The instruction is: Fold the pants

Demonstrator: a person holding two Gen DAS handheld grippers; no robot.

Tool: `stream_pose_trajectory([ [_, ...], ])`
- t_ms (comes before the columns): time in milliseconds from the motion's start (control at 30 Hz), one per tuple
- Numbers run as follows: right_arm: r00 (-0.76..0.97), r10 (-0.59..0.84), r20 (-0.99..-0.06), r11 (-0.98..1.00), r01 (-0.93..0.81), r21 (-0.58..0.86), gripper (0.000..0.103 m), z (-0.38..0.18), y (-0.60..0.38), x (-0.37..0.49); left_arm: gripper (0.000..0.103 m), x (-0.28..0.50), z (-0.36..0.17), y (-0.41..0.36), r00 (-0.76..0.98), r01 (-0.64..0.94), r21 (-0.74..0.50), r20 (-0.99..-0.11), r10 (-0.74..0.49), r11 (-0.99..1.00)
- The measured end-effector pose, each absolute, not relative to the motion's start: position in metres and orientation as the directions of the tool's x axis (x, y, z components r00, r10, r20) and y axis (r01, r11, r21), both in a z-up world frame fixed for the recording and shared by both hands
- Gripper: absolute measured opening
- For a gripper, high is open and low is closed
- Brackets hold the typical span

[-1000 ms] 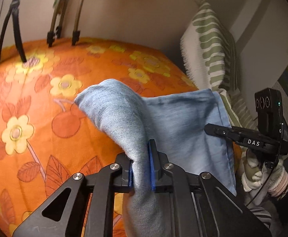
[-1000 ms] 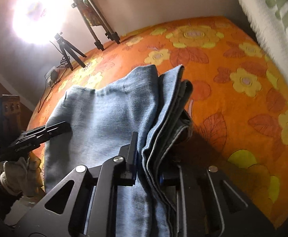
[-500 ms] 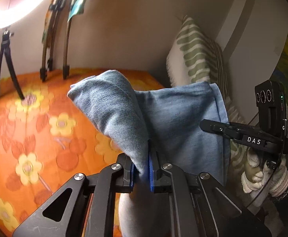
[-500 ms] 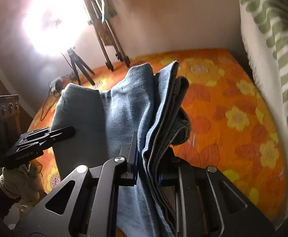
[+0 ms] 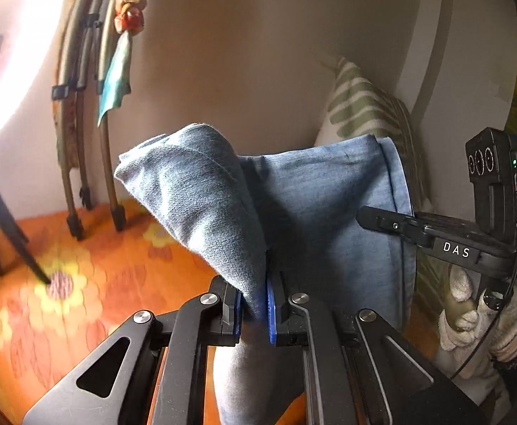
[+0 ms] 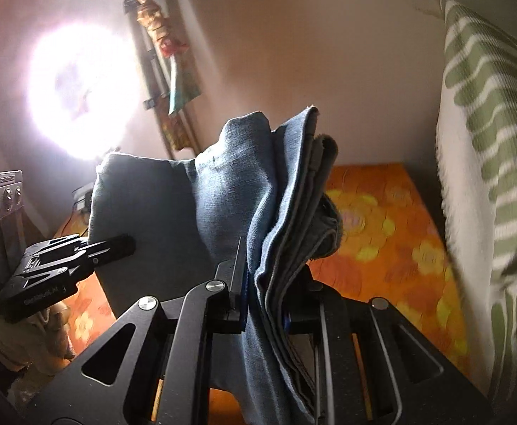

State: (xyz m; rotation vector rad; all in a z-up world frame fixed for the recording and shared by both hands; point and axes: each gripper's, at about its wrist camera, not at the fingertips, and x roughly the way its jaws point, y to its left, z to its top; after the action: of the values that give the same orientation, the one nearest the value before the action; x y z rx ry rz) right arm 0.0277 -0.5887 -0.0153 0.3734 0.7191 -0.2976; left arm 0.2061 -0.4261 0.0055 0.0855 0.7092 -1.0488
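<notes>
Left wrist view, from the left edge: glare of a ring light (image 5: 7, 46) in the upper left, black tripod legs (image 5: 0, 233) below it, then bent wooden poles (image 5: 78, 113) leaning on the beige wall, with a teal rag (image 5: 115, 74) hanging among them. Orange flowered bedspread (image 5: 81, 283) across the lower left, blurred. At lower centre, left gripper (image 5: 253, 313) clamped narrow on a bunched fold of the blue pants (image 5: 202, 198), blue pads pressing the cloth from both sides. Pants lifted clear of the bedspread, spread as a sheet toward centre right. Behind them, a green-and-white striped pillow (image 5: 361, 109). At right, right gripper (image 5: 375, 217) reaching in from the edge, tips against the far hem, held by a gloved hand (image 5: 471, 315).

Right wrist view, from the left edge: left gripper (image 6: 124, 244) low at left, gloved hand (image 6: 28, 333) under it, tips at the cloth's far edge. Ring light (image 6: 81, 92) in the upper left, poles (image 6: 159, 81) to its right. At centre, pants (image 6: 230, 191) raised in front of the wall, several folded layers stacked edge-on. Right gripper (image 6: 263, 304) at lower centre pinching that thick stack, jaws narrow. Bedspread (image 6: 382, 233) right of centre, pillow (image 6: 488, 134) along the right edge.
</notes>
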Motion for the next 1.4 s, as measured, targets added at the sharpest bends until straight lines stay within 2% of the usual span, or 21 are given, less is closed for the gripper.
stream_pose_trajectory([
  [400, 0.660, -0.164, -0.734, 0.887, 0.424, 0.183, 0.014, -0.076, -0.659, 0.130, 0.009, 0.284, -0.050, -0.479, 0.314, 0.774, -0.274, -0.616, -0.722, 0.571],
  [800, 0.594, -0.197, -0.780, 0.873, 0.468, 0.137, 0.014, -0.140, -0.696, 0.175, 0.009, 0.326, -0.088, -0.509, 0.371, 0.741, -0.199, -0.675, -0.638, 0.642],
  [867, 0.563, -0.209, -0.800, 0.856, 0.501, 0.129, 0.017, -0.149, -0.706, 0.177, 0.013, 0.327, -0.090, -0.509, 0.382, 0.731, -0.190, -0.682, -0.623, 0.656],
  [1033, 0.513, -0.318, -0.797, 0.824, 0.565, 0.035, 0.040, -0.150, -0.709, 0.174, 0.016, 0.326, -0.090, -0.507, 0.408, 0.707, -0.150, -0.711, -0.573, 0.691],
  [1400, 0.553, -0.319, -0.770, 0.831, 0.553, 0.053, 0.042, -0.115, -0.692, 0.150, 0.016, 0.298, -0.056, -0.483, 0.410, 0.725, -0.168, -0.675, -0.614, 0.668],
])
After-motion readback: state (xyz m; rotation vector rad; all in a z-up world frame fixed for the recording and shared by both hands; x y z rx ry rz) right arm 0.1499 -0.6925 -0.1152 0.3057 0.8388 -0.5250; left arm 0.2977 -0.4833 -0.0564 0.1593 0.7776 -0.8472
